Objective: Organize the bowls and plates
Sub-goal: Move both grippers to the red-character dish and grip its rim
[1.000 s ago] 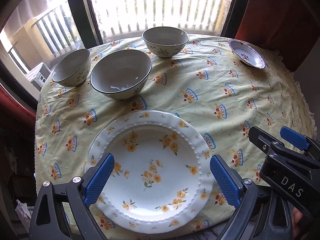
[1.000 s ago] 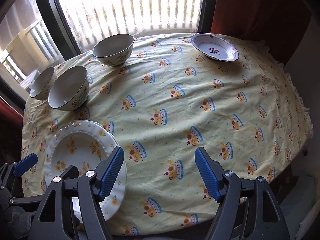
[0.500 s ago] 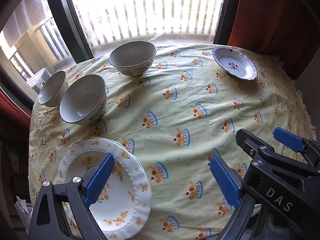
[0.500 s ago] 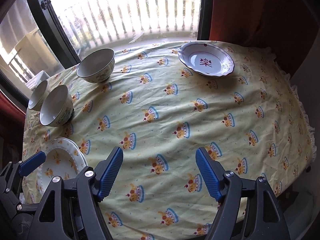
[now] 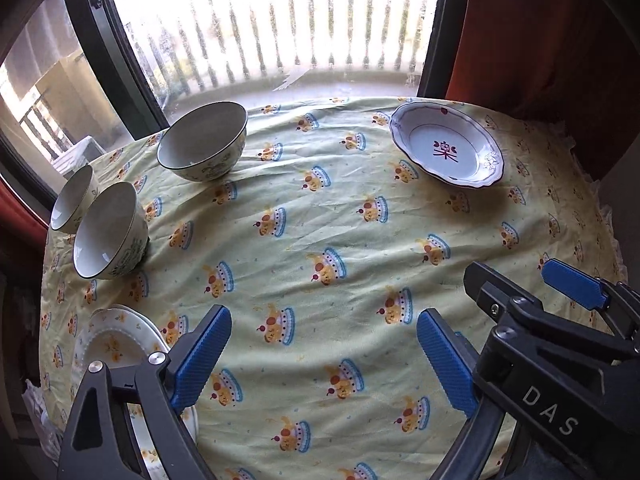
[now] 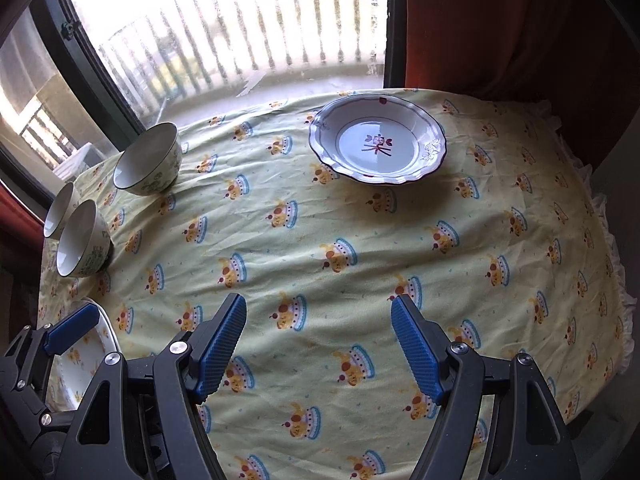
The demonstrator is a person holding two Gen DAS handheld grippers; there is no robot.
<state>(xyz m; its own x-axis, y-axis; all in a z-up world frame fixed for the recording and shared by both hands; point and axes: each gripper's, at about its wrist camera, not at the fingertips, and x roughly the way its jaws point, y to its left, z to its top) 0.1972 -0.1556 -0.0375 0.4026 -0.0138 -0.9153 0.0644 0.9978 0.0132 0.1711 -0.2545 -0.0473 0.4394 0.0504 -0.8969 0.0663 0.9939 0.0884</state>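
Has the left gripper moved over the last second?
Yes. The left gripper has swung right, off the yellow-flower plate, which slid to the view's lower left, toward the red-character dish.

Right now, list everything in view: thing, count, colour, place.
bowls: three, white inside, green-patterned outside, far-left side of table; two sit close together.
red-motif plate: one, white, dark rim, far right.
yellow-flower plate: one, white, near-left edge, partly hidden.
tablecloth: one, pale yellow with crown-like prints, covering the table.
curtain: red, right of window.
left hand-held gripper: black, blue pads, open, empty.
right hand-held gripper: same, open, empty.
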